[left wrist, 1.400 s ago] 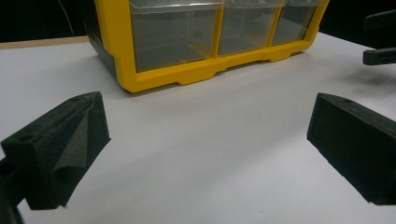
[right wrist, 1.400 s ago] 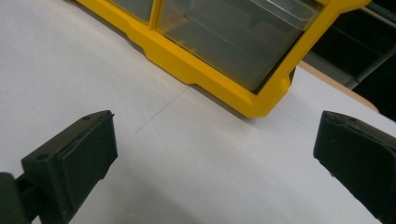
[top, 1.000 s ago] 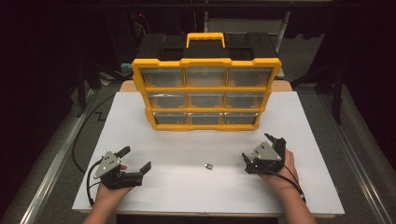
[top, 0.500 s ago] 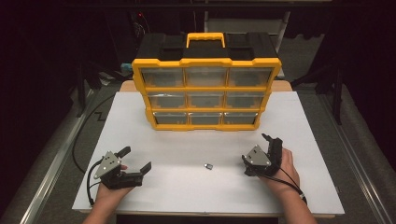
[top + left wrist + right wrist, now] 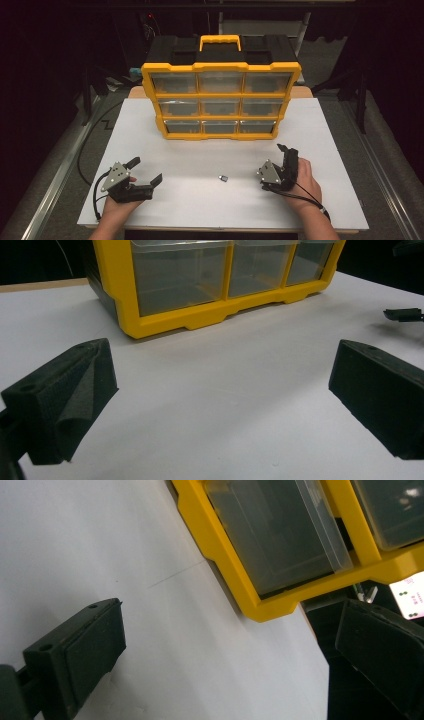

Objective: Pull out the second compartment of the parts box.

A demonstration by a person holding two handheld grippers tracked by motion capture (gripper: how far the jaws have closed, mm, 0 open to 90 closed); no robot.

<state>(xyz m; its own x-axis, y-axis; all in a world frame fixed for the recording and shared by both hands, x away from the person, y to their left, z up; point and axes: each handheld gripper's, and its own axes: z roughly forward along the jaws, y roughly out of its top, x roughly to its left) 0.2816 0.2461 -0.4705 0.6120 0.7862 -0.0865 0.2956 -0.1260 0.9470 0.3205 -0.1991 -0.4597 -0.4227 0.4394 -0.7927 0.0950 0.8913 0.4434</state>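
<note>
High view: both claws (jaws apart) flank small metal part (image 5: 223, 178).

- We are finding no readable text, brand or number on the yellow organizer (image 5: 221, 100) or on its clear drawers.
- We are seeing a small white label (image 5: 411, 597) with dark marks at the far right edge of the right gripper view; its print is proving too small to read.

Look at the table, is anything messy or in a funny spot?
One small metal part lies loose on the white table, between the two claws, outside the yellow drawer box. The drawers all look shut.
</note>
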